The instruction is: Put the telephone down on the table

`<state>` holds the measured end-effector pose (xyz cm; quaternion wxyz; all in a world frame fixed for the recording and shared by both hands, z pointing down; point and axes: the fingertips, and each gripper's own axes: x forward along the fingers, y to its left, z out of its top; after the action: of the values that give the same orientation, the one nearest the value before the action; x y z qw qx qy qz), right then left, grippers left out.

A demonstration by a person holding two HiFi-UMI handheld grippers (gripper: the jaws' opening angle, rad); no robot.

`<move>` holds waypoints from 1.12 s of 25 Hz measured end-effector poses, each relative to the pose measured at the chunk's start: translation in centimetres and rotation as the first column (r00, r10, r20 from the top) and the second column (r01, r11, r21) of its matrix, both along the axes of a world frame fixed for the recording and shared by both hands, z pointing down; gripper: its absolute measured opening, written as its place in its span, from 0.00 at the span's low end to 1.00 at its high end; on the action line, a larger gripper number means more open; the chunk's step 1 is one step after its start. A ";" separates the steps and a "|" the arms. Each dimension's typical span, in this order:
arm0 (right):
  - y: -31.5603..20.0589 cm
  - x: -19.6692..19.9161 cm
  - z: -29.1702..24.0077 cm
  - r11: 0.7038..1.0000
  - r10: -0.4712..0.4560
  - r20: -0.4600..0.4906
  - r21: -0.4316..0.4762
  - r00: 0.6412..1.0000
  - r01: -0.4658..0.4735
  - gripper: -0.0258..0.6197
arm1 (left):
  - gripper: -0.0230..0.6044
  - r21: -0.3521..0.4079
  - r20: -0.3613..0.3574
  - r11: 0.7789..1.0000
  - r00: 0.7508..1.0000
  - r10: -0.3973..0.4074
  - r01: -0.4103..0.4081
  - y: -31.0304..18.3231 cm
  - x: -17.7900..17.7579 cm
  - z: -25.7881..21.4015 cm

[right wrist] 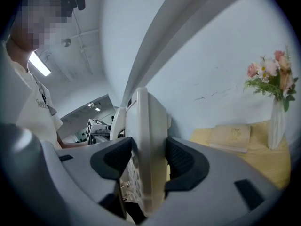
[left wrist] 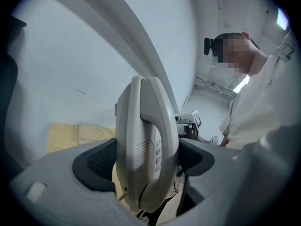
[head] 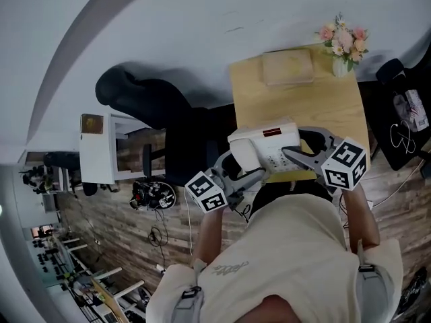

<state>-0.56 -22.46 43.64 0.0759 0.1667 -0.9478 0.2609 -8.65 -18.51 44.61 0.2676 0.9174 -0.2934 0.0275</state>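
Head view: white telephone (head: 264, 147) is held between both grippers over the near edge of the wooden bench (head: 296, 106). Can't tell whether it touches the bench top. Left gripper (head: 248, 170) comes in from the lower left at the handset end, right gripper (head: 302, 157) from the right at the other end. Person stands right at the bench edge.

Left gripper view: jaws narrow, both dark pads pressed on the telephone (left wrist: 146, 140), handset side and body clamped together, phone seen edge-on. Left gripper (left wrist: 146, 160) holds nothing else.

Right gripper view: jaws narrow on the thin edge of the telephone (right wrist: 148, 135), pads touching both faces, keys visible on the left face. Right gripper (right wrist: 143, 165) holds nothing else.

Farther back on the bench: a pale book (head: 288, 66) lies flat near the wall, and a vase of flowers (head: 343, 46) stands upright at the far right corner, just beside the book. Both are well apart from the phone. Black chair (head: 155, 110) sits on the floor left of the bench.
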 end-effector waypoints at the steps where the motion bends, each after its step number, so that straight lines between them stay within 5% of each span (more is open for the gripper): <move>1: -0.1 -0.2 0.1 1.000 0.010 -0.005 -0.006 1.000 -0.010 0.39 | 0.65 -0.004 -0.005 1.000 1.000 0.011 -0.011 -0.2 -0.2 0.2; 13: -0.5 -3.4 1.4 0.994 0.086 -0.072 -0.058 0.994 -0.090 0.39 | 0.65 -0.047 -0.061 0.993 0.992 0.109 -0.112 -1.2 -3.7 1.7; 28: -0.8 -6.6 7.1 0.983 0.029 -0.085 -0.181 0.996 -0.044 0.39 | 0.65 -0.172 -0.076 0.982 0.995 0.069 -0.081 -1.1 -6.9 6.9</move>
<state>-7.19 -23.23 50.70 0.1249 0.1869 -0.9128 0.3410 -15.51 -19.62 51.49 0.3561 0.9011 -0.2454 0.0314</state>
